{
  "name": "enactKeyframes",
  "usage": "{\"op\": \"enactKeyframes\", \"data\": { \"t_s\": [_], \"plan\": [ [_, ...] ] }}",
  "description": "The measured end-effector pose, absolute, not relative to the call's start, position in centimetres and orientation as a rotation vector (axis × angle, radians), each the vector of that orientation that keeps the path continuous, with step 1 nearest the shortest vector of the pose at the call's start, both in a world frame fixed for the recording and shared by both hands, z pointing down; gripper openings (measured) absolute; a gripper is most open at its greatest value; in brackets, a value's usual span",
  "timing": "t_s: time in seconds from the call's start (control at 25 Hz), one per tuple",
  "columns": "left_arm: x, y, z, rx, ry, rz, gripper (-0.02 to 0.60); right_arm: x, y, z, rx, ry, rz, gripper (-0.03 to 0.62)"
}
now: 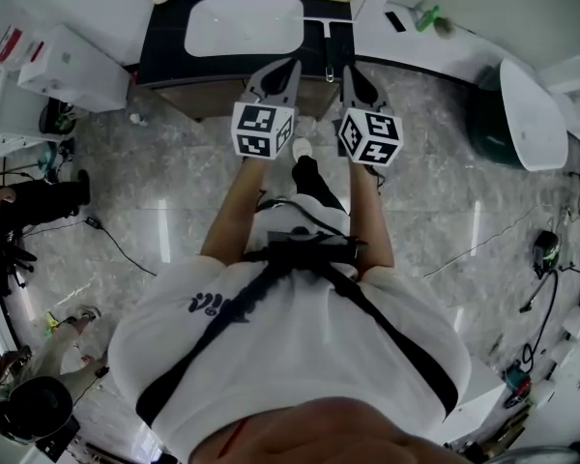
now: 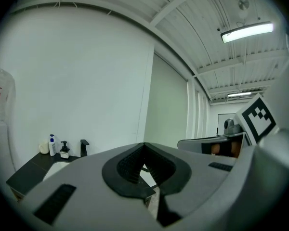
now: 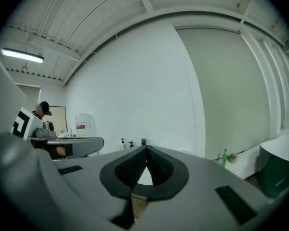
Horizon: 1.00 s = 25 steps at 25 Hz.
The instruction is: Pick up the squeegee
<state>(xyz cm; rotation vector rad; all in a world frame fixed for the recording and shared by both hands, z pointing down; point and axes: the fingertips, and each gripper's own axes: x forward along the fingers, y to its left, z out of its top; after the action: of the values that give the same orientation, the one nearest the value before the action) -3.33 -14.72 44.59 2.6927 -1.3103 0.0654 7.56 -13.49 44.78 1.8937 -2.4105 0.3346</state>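
Head view: the squeegee [image 1: 328, 51] lies flat on the dark vanity counter [image 1: 164, 51], just right of the white basin [image 1: 242, 24], with its handle toward the person; nothing touches it. The left gripper [image 1: 291, 66] and the right gripper [image 1: 351, 70] are held side by side at the counter's front edge, right of the basin; the right one's tip lies close beside the handle end in this view, though how high above it cannot be told.

Left gripper view: the left gripper [image 2: 143, 146] is clenched, its pads meeting at the tip with nothing between them; a faucet [image 2: 84, 147] and soap bottles [image 2: 52, 145] stand behind the basin; the squeegee is hidden below the gripper body.

Right gripper view: the right gripper [image 3: 145, 149] is likewise clenched and empty; a green bottle [image 3: 225, 157] stands well right of the basin; again no squeegee shows.

As a judgement, only the approach is under way; opening a jaw, lowering onto the handle, closing on it and lifting are all left to do.
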Motion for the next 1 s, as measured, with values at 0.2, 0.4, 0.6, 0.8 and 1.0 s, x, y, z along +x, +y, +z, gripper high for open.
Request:
{"op": "enactKeyframes", "data": {
  "t_s": [0.2,0.4,0.6,0.8,1.0],
  "plan": [
    [-1.5,-20.7,45.8,2.676,-1.318,0.092,0.009,9.6,-19.8,47.0,1.85,-2.374,0.38,-0.008],
    [0.4,-26.5,48.0,2.63,-1.311,0.129,0.009,11.6,-26.1,50.7,1.798,-2.318,0.461,-0.008],
    [1.8,-31.3,51.0,2.572,-1.306,0.194,0.009,12.7,-31.0,55.5,1.717,-2.256,0.57,-0.008],
    [2.9,-34.9,54.4,2.53,-1.3,0.248,0.009,13.2,-34.9,60.4,1.653,-2.21,0.657,-0.006],
    [3.2,-37.6,58.3,2.471,-1.292,0.309,0.009,13.0,-38.2,65.1,1.58,-2.165,0.747,0.052]
  ]
}}
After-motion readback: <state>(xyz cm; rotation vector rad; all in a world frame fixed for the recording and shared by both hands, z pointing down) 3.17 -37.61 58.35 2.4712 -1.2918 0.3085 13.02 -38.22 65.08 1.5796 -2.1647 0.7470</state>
